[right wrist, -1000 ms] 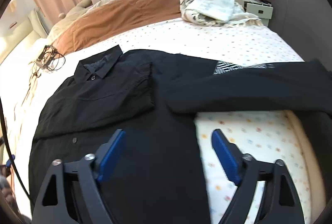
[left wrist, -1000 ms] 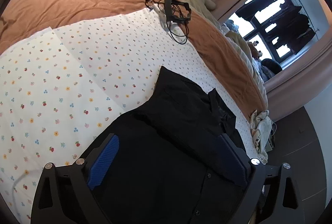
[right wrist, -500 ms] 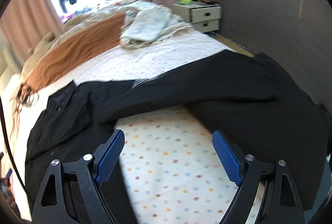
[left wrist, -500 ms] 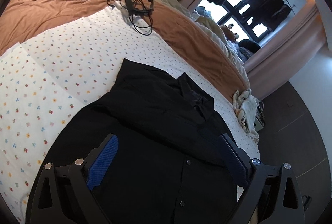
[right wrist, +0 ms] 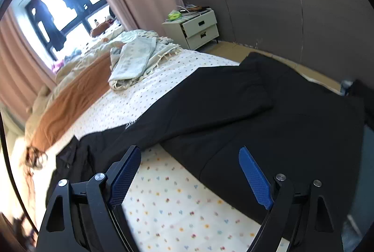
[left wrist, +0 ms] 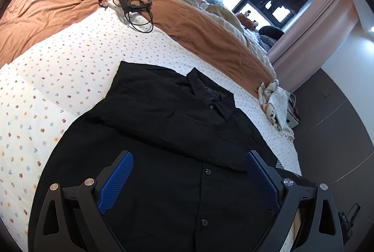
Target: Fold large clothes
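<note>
A large black button shirt point(left wrist: 168, 135) lies front-up on the flower-print sheet point(left wrist: 58, 79), its near sleeve folded across the chest below the collar point(left wrist: 210, 97). My left gripper point(left wrist: 189, 177) is open and empty, hovering over the shirt's button placket. In the right wrist view the shirt's other sleeve point(right wrist: 233, 107) stretches out to the bed's edge and drapes over it. My right gripper point(right wrist: 190, 172) is open and empty, above the sheet just in front of that sleeve.
A black frame with cables point(left wrist: 133, 1) lies on the rust-brown blanket point(left wrist: 51, 9). A crumpled pale cloth point(right wrist: 138, 58) sits near the bed's far corner. A white two-drawer nightstand point(right wrist: 198, 30) stands by the grey wall. Pink curtains frame a window.
My left gripper has swung right along the shirt, bringing the collar and buttons into view. My right gripper has swung right from the shirt's body to the outstretched sleeve.
</note>
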`<state>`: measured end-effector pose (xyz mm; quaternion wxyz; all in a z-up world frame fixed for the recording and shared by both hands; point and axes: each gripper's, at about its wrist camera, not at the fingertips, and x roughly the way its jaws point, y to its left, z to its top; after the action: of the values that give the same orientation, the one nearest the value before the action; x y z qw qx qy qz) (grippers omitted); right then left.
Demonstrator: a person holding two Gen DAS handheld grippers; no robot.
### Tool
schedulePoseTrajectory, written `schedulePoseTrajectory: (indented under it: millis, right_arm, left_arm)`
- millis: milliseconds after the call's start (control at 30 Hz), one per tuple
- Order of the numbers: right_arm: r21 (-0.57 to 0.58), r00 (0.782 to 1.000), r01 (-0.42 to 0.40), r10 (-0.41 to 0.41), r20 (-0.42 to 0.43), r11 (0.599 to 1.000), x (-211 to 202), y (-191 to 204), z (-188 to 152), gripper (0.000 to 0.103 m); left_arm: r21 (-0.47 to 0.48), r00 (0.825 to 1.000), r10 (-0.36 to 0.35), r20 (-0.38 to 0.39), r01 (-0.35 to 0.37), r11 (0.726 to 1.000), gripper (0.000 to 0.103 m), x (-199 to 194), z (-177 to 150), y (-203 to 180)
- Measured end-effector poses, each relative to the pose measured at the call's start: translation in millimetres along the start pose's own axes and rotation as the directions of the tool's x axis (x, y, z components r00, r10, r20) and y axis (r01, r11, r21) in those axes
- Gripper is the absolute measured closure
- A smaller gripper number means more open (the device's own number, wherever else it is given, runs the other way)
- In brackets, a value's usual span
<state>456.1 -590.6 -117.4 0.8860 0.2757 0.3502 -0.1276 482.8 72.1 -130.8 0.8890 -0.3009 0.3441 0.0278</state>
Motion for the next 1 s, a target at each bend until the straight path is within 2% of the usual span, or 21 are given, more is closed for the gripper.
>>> schedulePoseTrajectory:
  millis: [133,300,600,667,700,733,767,900,1000]
  right_arm:
    - [0.103,0.998,-0.051,0.054,-0.024,0.993,28.3,-12.5,1.1,0.017]
    - [0.176,0.995,-0.082,0.090,-0.036,0.981,62.3,-19.2,-0.6,0.018]
    - [0.242,0.996,-0.071,0.083,-0.040,0.968,107.6,-17.1,3.8,0.026]
    - [0.255,0.997,-0.060,0.071,-0.033,0.965,115.2,-15.1,7.3,0.034]
    - [0.262,0.997,-0.061,0.071,-0.031,0.963,116.5,-15.4,8.6,0.051]
    - [0.271,0.997,-0.065,0.076,-0.032,0.961,117.4,-15.1,10.0,0.088]
    - [0.277,0.995,-0.081,0.094,-0.034,0.957,116.8,-12.8,13.3,0.097]
    - [0.194,0.993,-0.119,0.113,0.044,0.974,88.6,13.7,27.5,0.097]
    - [0.093,0.986,-0.150,0.141,0.094,0.984,58.4,54.9,42.9,0.097]
  left_arm:
    - [-0.022,1.000,0.006,-0.011,-0.006,1.000,0.006,4.6,-1.0,5.8]
    - [-0.022,1.000,0.028,-0.010,-0.028,0.999,0.006,9.3,-1.8,8.4]
    - [-0.025,0.999,0.038,0.019,-0.038,0.999,0.006,11.2,-0.3,7.1]
    - [-0.025,0.999,0.042,0.019,-0.041,0.999,0.006,12.1,0.1,7.9]
    - [-0.028,0.999,0.043,0.018,-0.042,0.999,0.006,12.1,0.5,8.5]
    - [-0.033,0.999,0.043,0.017,-0.042,0.999,0.006,12.2,0.9,9.6]
    - [-0.038,0.999,0.042,0.016,-0.041,0.998,0.006,12.3,1.2,10.9]
    - [-0.062,0.999,0.039,0.016,-0.038,0.997,0.006,10.5,1.5,14.2]
    - [-0.067,0.999,0.028,0.021,-0.026,0.997,0.006,7.3,2.6,15.2]
